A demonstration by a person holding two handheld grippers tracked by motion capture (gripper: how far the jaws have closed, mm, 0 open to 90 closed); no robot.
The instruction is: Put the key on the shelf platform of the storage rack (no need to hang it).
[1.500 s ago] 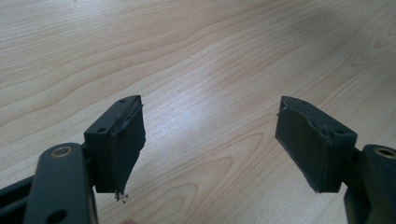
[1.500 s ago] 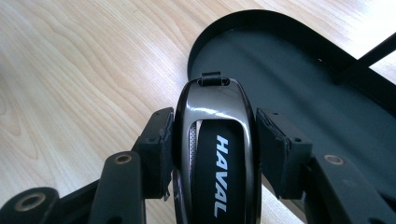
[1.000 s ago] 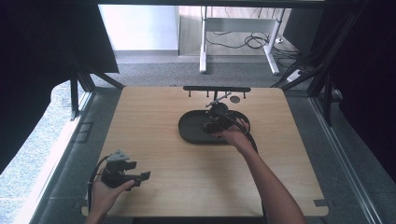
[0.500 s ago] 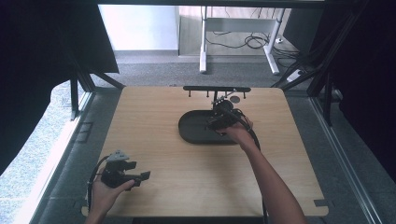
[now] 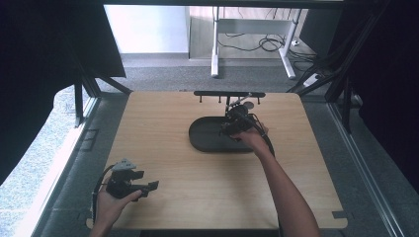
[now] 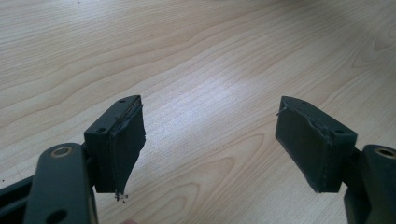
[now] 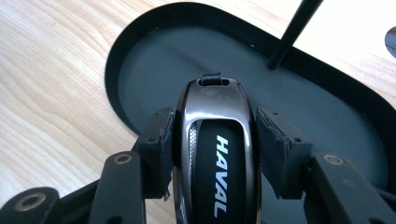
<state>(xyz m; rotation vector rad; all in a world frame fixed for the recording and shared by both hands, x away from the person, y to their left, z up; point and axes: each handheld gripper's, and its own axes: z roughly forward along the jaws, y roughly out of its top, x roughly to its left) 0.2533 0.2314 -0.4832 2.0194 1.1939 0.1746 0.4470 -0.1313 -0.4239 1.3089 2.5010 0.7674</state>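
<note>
Gripping a black key fob (image 7: pixel 215 154) marked HAVAL, right gripper (image 7: pixel 215 149) jaws clamped on its sides, hovering over the black oval tray (image 5: pixel 207 143) on the table (image 5: pixel 163 123). Resting well apart from the tray, near the table's front corner: left gripper (image 6: pixel 210 140), jaws spread apart over bare wood.

Daylight enters from the far side; dark surrounds frame the high view. A soft glare patch lies on the worktop (image 6: pixel 219 88). Close-up views are sharp; the high view is soft.
</note>
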